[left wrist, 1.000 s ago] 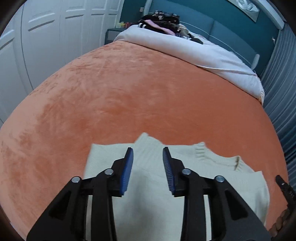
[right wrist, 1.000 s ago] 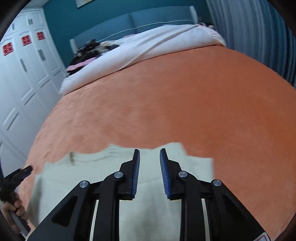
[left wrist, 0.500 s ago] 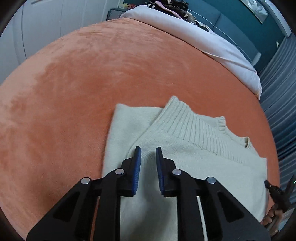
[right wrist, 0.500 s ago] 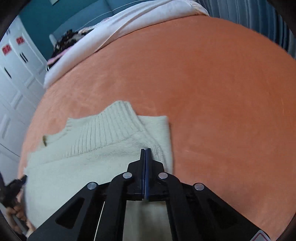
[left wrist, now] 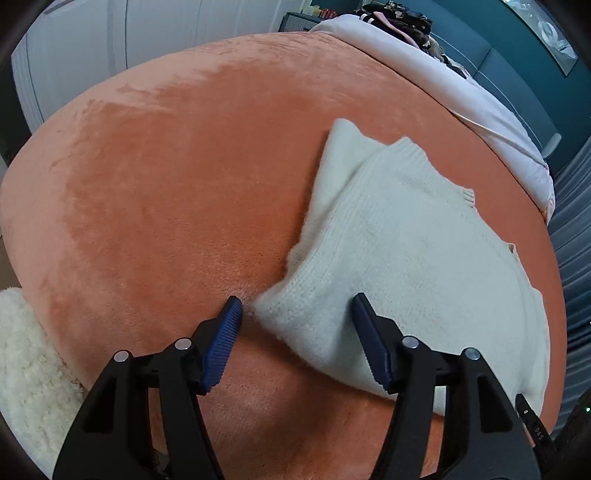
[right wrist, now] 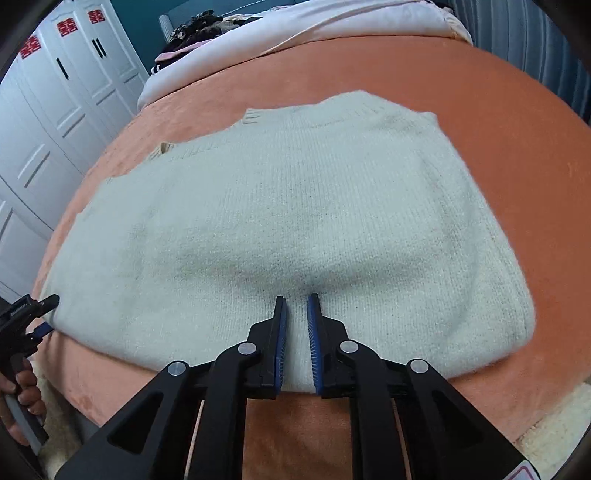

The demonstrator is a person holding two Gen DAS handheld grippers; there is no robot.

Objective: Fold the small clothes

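A cream knitted sweater [left wrist: 406, 251] lies flat on the orange blanket [left wrist: 166, 192], its sleeves folded in. My left gripper [left wrist: 295, 299] sits low at the sweater's near left corner. Its jaws are opening wide, and the corner lies loose between the fingers without being pressed. In the right wrist view the sweater [right wrist: 295, 184] fills the middle. My right gripper [right wrist: 296, 298] hovers over its near hem. Those jaws are opening from shut to a narrow gap, with knit showing under them but none pinched. The left gripper [right wrist: 29, 306] shows at the left edge, held by a hand [right wrist: 18, 387].
The orange blanket [right wrist: 498, 110] covers a bed. A white duvet [left wrist: 461, 99] and a pile of dark clothes [left wrist: 399, 18] lie at its far end. White wardrobe doors [right wrist: 55, 129] stand to the left. A fleecy white throw [left wrist: 26, 369] hangs at the near edge.
Both grippers pulled back from the sweater's upper part to its near edge and came lower. The left jaws went nearly shut, then wide. The right jaws shut, then parted slightly.
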